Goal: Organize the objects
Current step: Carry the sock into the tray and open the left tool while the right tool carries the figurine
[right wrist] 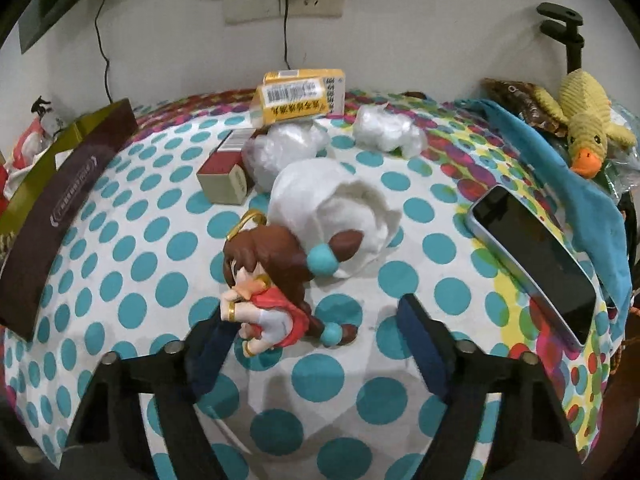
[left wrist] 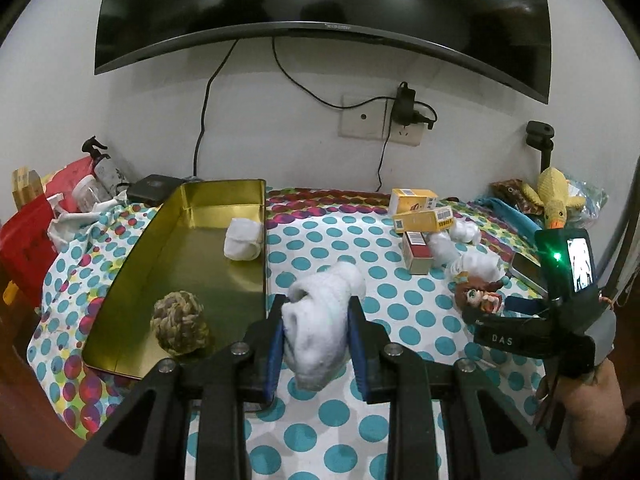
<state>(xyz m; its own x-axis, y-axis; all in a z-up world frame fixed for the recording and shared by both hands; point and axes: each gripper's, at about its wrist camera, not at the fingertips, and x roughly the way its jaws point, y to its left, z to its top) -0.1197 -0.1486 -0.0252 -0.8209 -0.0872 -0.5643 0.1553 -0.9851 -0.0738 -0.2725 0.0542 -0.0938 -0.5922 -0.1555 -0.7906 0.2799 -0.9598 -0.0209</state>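
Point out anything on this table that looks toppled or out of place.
The doll figurine lies tipped on its side between the open jaws of the right gripper. The small boxes sit in a crooked heap among loose white wads.

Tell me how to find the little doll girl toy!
Look at the polka-dot tablecloth, between the open fingers of the right gripper. The figurine lies before a white cotton wad. Unlike its white, fluffy neighbours, it has brown hair with turquoise bobbles and a red outfit.
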